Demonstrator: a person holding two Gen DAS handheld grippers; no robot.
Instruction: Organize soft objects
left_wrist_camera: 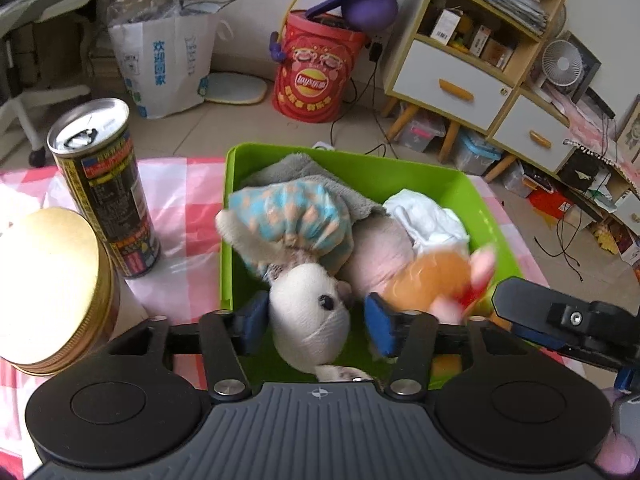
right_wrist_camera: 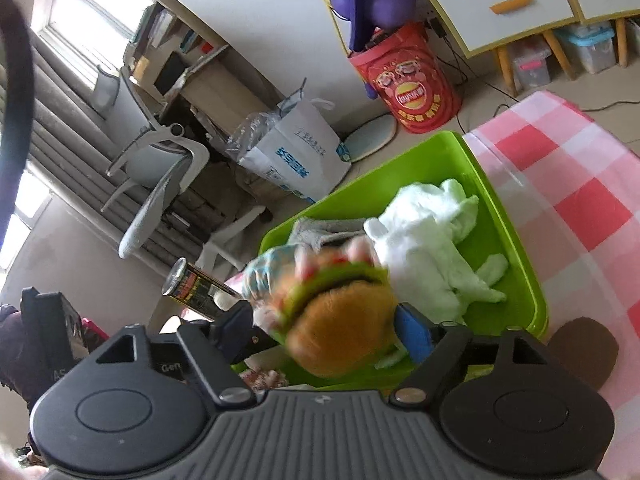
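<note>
A green bin (left_wrist_camera: 240, 160) stands on the pink checked cloth and holds soft things. A cream plush animal (left_wrist_camera: 312, 312) in a blue-and-orange dotted garment lies in it. Its head sits between the blue pads of my left gripper (left_wrist_camera: 318, 324); the right pad stands clear of the head. A blurred plush burger (right_wrist_camera: 340, 328) sits between the pads of my right gripper (right_wrist_camera: 324, 326), over the bin (right_wrist_camera: 520, 240), with no clear pressing. The left wrist view shows the burger (left_wrist_camera: 432, 280) beside a black finger (left_wrist_camera: 516, 292) of the right gripper. A white cloth (left_wrist_camera: 424, 216) and grey towel (left_wrist_camera: 296, 168) lie further back.
A tall dark drink can (left_wrist_camera: 104, 192) and a round gold-lidded tin (left_wrist_camera: 48, 288) stand left of the bin on the checked tablecloth (left_wrist_camera: 180, 200). A brown disc (right_wrist_camera: 580, 352) lies on the cloth right of the bin. A red snack bucket (left_wrist_camera: 316, 72) stands on the floor beyond.
</note>
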